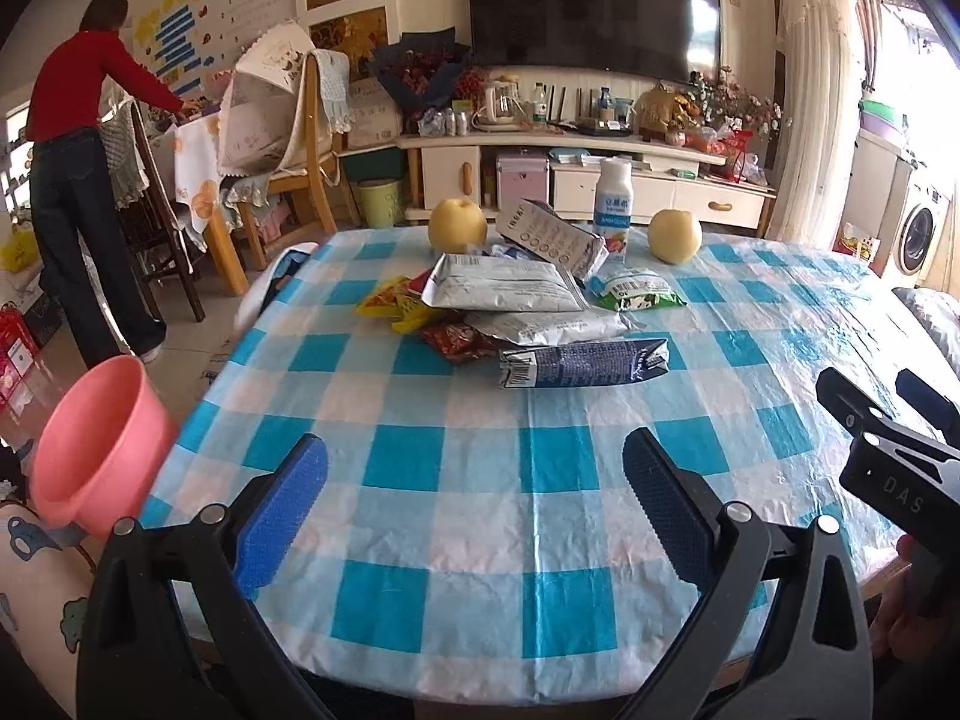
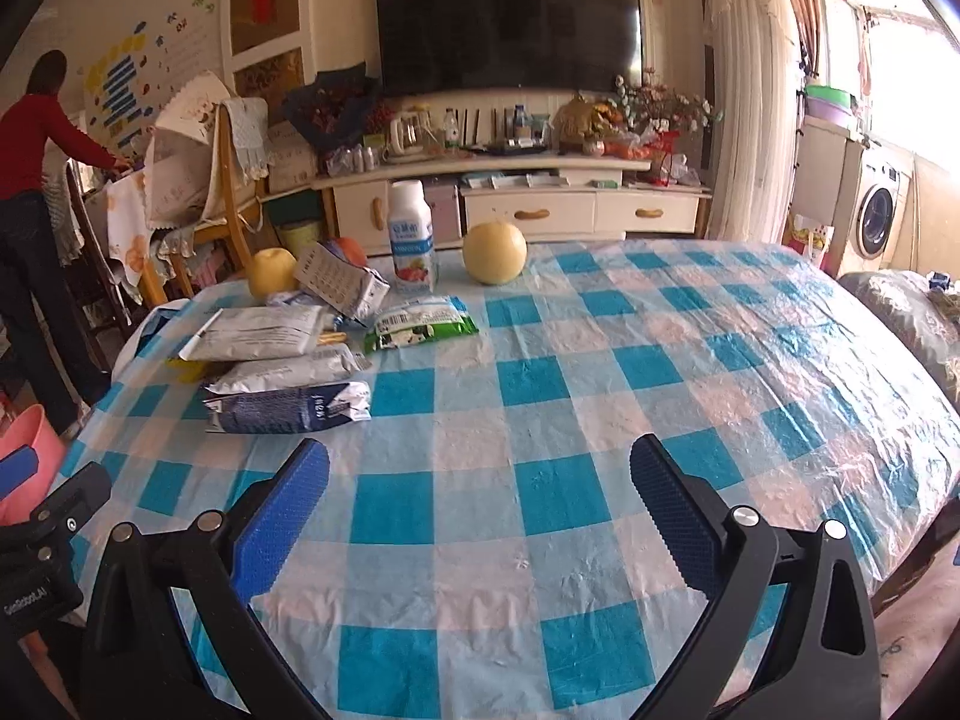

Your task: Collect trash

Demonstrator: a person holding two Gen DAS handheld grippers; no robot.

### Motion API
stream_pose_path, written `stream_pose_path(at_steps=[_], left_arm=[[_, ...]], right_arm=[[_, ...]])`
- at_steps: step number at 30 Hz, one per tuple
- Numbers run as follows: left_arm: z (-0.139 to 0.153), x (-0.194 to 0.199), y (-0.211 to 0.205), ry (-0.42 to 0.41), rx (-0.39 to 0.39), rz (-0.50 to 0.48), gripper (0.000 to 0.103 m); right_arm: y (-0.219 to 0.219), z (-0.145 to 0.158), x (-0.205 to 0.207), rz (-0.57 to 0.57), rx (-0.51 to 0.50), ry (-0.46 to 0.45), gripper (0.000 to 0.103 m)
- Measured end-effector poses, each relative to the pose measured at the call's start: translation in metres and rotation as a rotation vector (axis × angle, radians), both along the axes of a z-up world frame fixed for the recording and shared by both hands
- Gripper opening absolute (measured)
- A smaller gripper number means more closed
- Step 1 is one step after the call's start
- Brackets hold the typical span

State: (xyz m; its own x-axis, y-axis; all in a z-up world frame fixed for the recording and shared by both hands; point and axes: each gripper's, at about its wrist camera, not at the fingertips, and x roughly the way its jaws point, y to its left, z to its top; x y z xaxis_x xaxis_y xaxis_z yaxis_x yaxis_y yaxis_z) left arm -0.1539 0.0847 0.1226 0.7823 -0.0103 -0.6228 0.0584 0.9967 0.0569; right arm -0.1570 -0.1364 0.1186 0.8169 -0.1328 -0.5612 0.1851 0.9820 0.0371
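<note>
I see the table (image 1: 480, 510) under a crinkled, glossy blue-and-white checked plastic cloth, filling most of both views. My left gripper (image 1: 474, 504) and right gripper (image 2: 480, 507) hover low over its near edge, level and aimed across it, each with jaws spread wide and nothing between the ribbed blue pads (image 2: 282, 525); the right gripper's black body also shows at the left view's right edge. A pink plastic basin (image 1: 99, 441) sits off the table's left side, mouth tilted. The trash lies heaped at centre-left, well ahead of both tools: two flat silvery foil pouches (image 1: 507, 285), a crushed dark-blue carton (image 1: 585, 363) lying with its long axis left to right, a green-and-white wrapper (image 1: 636, 291), red and yellow snack wrappers (image 1: 399, 303). Behind stand a white yogurt bottle (image 1: 613, 204), upright, and two round yellow pears (image 1: 457, 225).
</note>
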Motion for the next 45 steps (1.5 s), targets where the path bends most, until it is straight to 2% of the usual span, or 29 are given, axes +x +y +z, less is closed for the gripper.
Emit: stream_pose_path(at_steps=[7,17,45], left_arm=[[0.023,-0.034,0.019,-0.073,-0.008,0.012,0.099],[0.039,-0.053,0.030,-0.130,-0.027,0.023,0.099],[0.047,-0.066,0.023,-0.167,0.010,0.031,0.099]], right_arm=[[0.024,0.015,-0.031,0.011,-0.051,-0.082,0.099],[0.045,0.023,-0.052,0.048,-0.074,-0.154,0.099],[0.013,0.021,-0.059,0.048,0.041,-0.197,0.099]])
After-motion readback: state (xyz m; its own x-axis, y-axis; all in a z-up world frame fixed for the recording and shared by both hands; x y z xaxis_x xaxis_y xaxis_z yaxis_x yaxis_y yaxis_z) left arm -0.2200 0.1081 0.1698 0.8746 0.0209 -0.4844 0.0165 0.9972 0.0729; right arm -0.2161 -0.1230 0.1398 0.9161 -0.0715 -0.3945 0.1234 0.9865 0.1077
